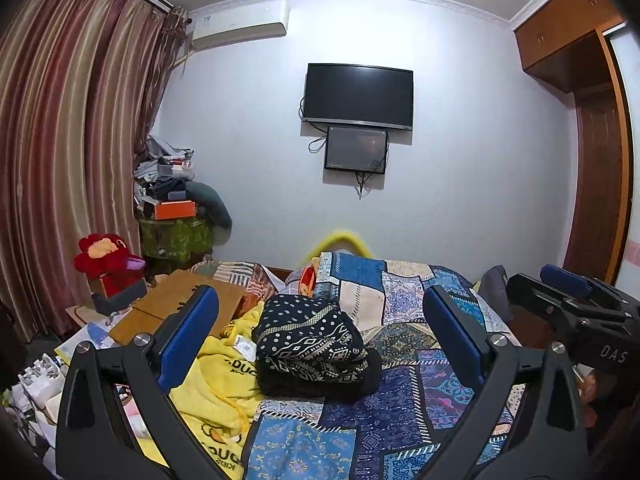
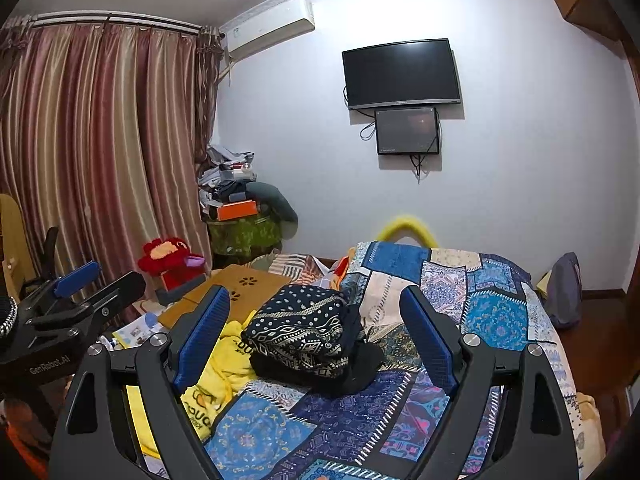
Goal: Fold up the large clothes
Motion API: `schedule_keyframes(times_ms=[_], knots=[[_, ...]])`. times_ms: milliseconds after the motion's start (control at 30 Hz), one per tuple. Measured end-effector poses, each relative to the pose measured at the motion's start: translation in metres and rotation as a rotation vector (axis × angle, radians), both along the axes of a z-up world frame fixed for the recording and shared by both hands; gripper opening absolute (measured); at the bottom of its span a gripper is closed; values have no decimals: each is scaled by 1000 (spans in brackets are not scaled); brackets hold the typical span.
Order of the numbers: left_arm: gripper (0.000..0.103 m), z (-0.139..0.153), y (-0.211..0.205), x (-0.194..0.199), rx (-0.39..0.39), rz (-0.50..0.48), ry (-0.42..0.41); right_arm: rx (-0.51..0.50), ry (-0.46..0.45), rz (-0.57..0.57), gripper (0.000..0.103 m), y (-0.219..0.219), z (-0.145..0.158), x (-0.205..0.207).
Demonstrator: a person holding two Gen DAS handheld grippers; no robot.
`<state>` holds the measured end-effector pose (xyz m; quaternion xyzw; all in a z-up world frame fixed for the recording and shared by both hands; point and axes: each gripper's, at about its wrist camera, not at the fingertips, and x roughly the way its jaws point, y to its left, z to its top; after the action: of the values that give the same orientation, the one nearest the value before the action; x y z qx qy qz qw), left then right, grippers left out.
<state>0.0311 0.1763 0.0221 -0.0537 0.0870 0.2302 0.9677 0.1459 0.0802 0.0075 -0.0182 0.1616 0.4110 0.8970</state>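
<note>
Black-and-white garment: folded patterned garment (image 1: 310,338) sits as a thick bundle on the bed, dots on top, geometric bands on the side; a plain black layer shows under it.
Bed cover: blue patchwork quilt (image 1: 400,292) under the bundle, runs to the far end of the bed.
Yellow fabric: yellow blanket (image 1: 216,392) with dark lettering, just left of the bundle, touching its left edge.
Left gripper: left gripper (image 1: 320,330) spread wide, blue pads well apart, nothing between them; bundle appears framed between the fingers, held above the bed, not touching cloth.
Right gripper: right gripper (image 2: 316,328) likewise wide apart, empty, same bundle framed between its fingers; in the left wrist view it shows at the right edge.
Grippers relation: side by side, both facing the far wall.
Left of bed: cardboard sheet (image 2: 236,292), red plush toy (image 1: 106,258), papers and clutter lower left.
Corner: piled clothes and an orange box (image 1: 174,210) on a green-covered stand.
Wall: dark TV (image 1: 358,96) with a smaller screen (image 1: 356,148) just below it, air conditioner (image 1: 240,26) top left.
Window side: striped reddish curtains (image 1: 60,140).
Right side: wooden wardrobe (image 1: 580,60).
</note>
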Motion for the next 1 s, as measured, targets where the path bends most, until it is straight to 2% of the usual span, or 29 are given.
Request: schedule_keyframes(times_ms=[700,1000], knots=[[102,2,3,0,-22,-57,6,16,4,-12,85,0,1,-4],[102,2,4,1,-22,-51,3,22,-1,-28,85,-1,4,-5]])
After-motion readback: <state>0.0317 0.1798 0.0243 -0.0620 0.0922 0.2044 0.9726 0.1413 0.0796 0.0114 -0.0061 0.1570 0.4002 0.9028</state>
